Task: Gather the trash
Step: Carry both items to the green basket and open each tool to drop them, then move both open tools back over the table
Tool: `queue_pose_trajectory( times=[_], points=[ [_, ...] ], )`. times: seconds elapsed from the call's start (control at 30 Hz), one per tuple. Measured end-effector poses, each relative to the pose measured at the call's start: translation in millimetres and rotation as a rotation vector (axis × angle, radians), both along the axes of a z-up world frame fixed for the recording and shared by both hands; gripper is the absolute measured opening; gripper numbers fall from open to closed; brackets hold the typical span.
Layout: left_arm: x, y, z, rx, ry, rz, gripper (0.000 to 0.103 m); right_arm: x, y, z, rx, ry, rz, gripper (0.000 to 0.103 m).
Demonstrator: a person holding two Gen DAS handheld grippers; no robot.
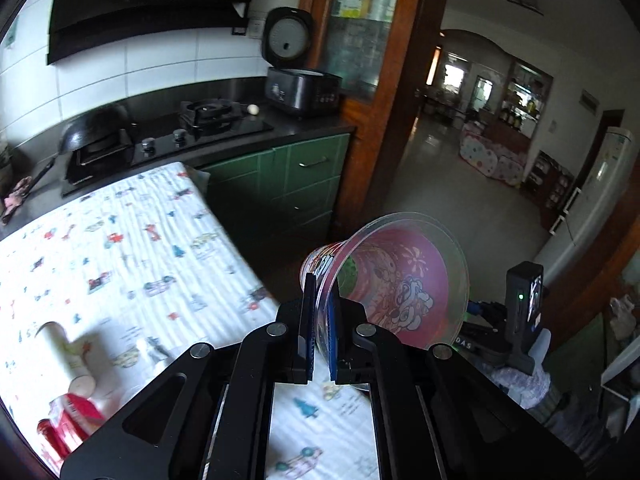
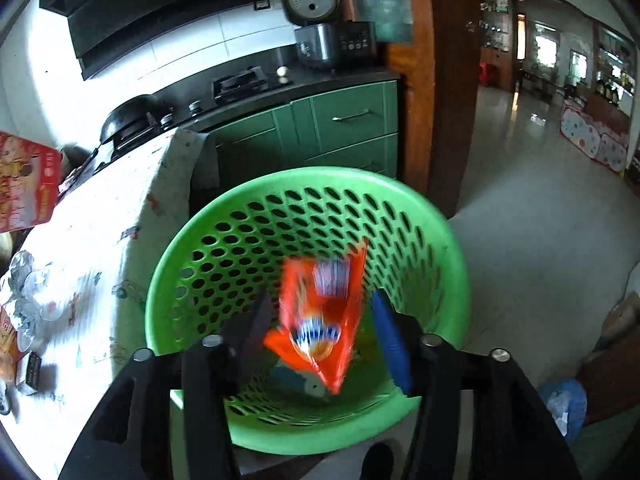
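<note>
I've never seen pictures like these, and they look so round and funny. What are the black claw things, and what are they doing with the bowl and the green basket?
The black claws are two grabbing tools, and a person holds one in each hand. Each tool has a tiny camera looking along its fingers, which bends the picture round. The left one's picture shows the left gripper squeezed shut on the rim of a clear plastic noodle bowl, carried beside a table with a patterned cloth where more rubbish lies. The right one's picture shows the right gripper with its jaws apart over the green basket. A blurry orange wrapper sits between the jaws, seemingly dropping into the basket. They are tidying up trash.
</note>
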State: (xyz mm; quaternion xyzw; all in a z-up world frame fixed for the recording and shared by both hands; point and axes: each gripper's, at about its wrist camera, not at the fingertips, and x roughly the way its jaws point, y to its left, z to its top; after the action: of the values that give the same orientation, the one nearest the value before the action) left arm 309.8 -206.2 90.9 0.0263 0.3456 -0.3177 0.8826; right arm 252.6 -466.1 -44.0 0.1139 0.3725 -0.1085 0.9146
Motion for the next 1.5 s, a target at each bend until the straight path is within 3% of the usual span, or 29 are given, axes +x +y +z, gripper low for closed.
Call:
queue_pose_trajectory(
  times=[0.27, 0.6, 0.7, 0.8, 0.87, 0.93, 1.17, 1.5],
  points=[
    [18, -66, -32, 0.02, 0.07, -0.075, 0.004, -27, -10, 12, -0.018, -0.06, -0.027, 0.074],
    [30, -117, -78, 0.081, 0.142, -0.114, 0.006, -61, -12, 21, 0.008, -0.115, -0.036, 0.079],
    [27, -119, -87, 0.083, 0.158, -0.126, 0.01, -66, -7, 22, 0.004, -0.122, -0.035, 0.08],
    [24, -119, -90, 0.084, 0.159, -0.13, 0.021, -70, -2, 23, 0.01, -0.125, -0.026, 0.082],
    [19, -114, -88, 0.07, 0.15, -0.128, 0.036, -73, 4, 26, 0.012, -0.129, -0.014, 0.082],
    [13, -107, -82, 0.063, 0.131, -0.122, 0.039, -76, 11, 29, 0.016, -0.132, -0.002, 0.083],
    [-15, -59, -57, 0.045, 0.07, -0.076, 0.042, -83, 50, 44, 0.025, -0.157, 0.094, 0.087],
    [-50, 59, -35, 0.03, 0.043, 0.149, 0.051, -62, 136, 64, 0.054, -0.178, 0.309, 0.088]
  ],
)
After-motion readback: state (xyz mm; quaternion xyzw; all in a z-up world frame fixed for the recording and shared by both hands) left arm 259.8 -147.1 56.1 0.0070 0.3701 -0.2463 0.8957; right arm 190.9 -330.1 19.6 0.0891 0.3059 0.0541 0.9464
